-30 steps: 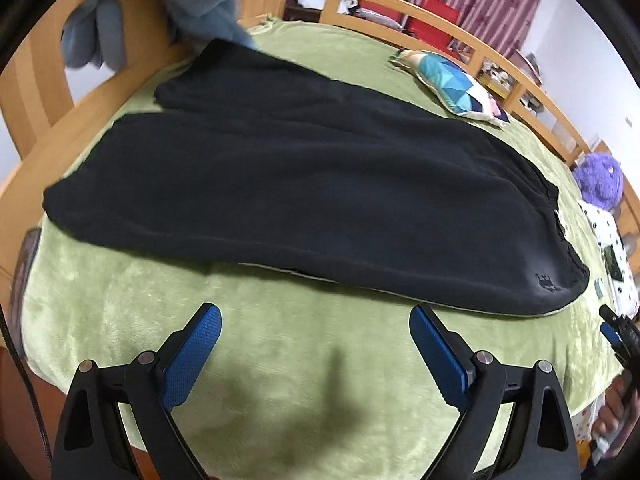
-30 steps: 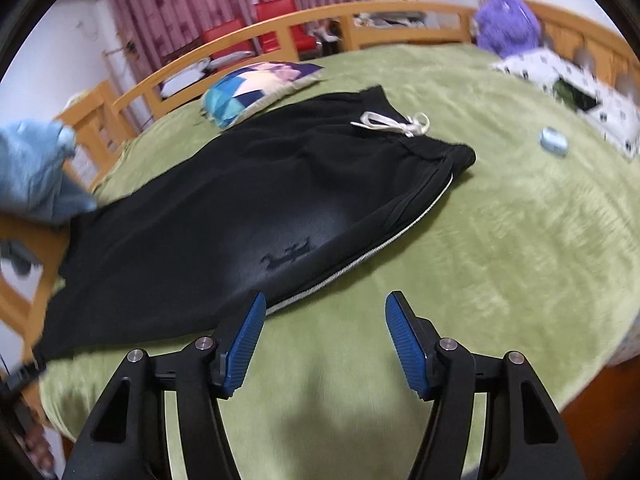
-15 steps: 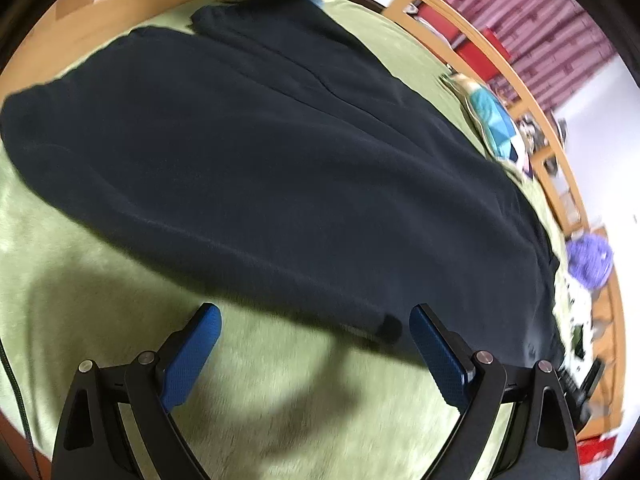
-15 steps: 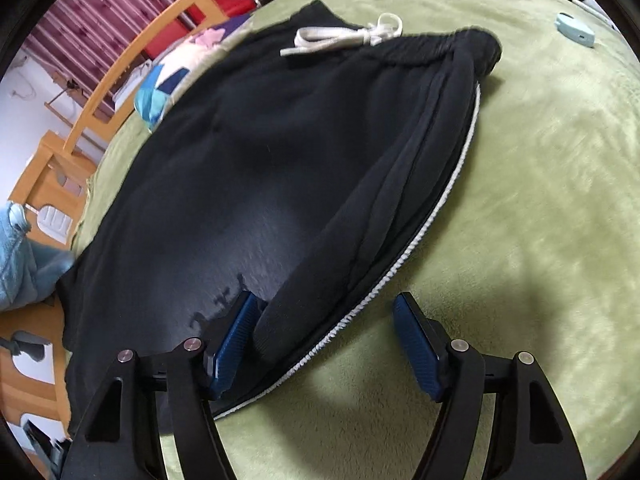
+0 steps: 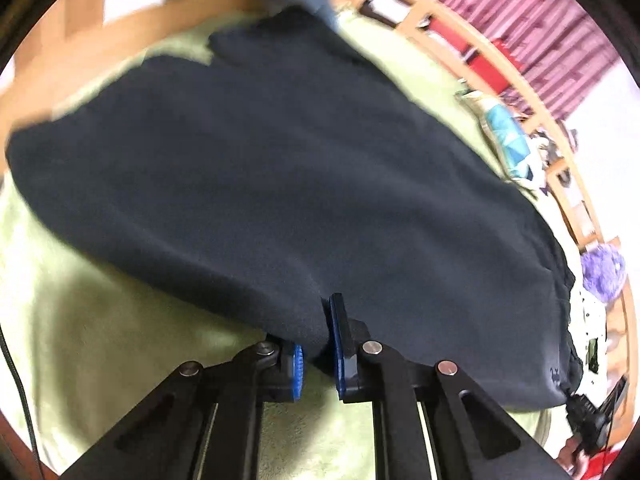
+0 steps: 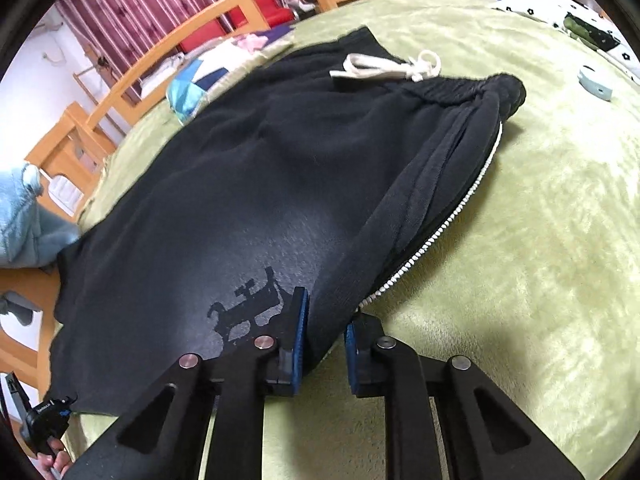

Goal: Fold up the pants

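Note:
Black pants (image 5: 288, 184) lie spread on a green blanket (image 5: 100, 340), legs to the left, waistband to the right. My left gripper (image 5: 316, 344) is shut on the near edge of the pants at mid-leg. In the right wrist view the pants (image 6: 248, 184) show a white drawstring (image 6: 384, 68) at the waistband, a white side stripe (image 6: 444, 224) and a dark logo (image 6: 248, 308). My right gripper (image 6: 326, 344) is shut on the near side edge of the pants, next to the logo.
A wooden rail (image 6: 224, 28) rings the bed. A patterned pillow (image 5: 508, 140) lies beyond the pants. A purple plush (image 5: 602, 272) sits at the far right. A small pale blue object (image 6: 595, 82) lies on the blanket (image 6: 520, 240). Light blue cloth (image 6: 24, 216) lies at the left.
Both grippers moved forward to the near edge of the pants and closed on the fabric; half a second ago both were open.

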The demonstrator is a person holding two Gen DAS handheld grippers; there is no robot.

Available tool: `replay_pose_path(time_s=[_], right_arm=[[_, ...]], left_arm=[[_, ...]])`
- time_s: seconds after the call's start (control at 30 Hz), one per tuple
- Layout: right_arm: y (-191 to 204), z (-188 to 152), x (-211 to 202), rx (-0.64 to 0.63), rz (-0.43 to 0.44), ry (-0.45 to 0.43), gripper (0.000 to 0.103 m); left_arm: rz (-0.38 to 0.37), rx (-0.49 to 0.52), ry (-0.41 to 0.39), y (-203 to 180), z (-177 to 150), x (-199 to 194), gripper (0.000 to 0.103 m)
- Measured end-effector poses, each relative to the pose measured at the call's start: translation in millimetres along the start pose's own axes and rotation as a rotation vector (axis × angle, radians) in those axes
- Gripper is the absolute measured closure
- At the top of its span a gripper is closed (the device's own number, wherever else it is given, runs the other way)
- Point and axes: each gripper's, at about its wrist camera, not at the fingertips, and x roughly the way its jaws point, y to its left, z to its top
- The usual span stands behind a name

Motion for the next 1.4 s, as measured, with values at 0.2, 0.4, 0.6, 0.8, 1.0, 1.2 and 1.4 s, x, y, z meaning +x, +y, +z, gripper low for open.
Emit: replay_pose_path(time_s=[0.2, 0.4, 0.6, 0.8, 1.0, 1.2, 1.4], right_arm=[[19.9, 28.2, -29.1, -0.04, 0.025, -0.045, 0.089], [54.3, 66.7, -45.7, -0.109, 0.033, -0.112, 0.09], [80.5, 110.7, -41.4, -0.139, 0.06, -0.165, 0.09], [107.7, 170.0, -9.3, -0.174, 0.055, -0.206, 0.09], [132.2, 230.3, 37.6, -0.183, 0.052, -0.239, 0.09], [139.2, 267.3, 109.8, -0.16, 0.059, -0.188, 0.091], [127.8, 250.1, 180.1, -0.178, 0.014, -0.028, 0.069]], left_arm=[[-0.044, 0.055, -0.091, -23.3, 38.8, -28.9, 0.092], [-0.018, 0.134, -0.176, -49.3, 79.4, -40.2, 0.092], [0.009, 0.187, -0.27, -86.8, 125.7, -37.9, 0.092], [0.032, 0.225, -0.353, -130.0, 190.0, -6.3, 0.092], [0.058, 0.239, -0.382, -165.9, 233.4, 41.0, 0.092], [0.118, 0.231, -0.34, -178.0, 252.9, 97.1, 0.092], [0.179, 0.26, -0.26, -182.2, 231.5, 123.7, 0.056]])
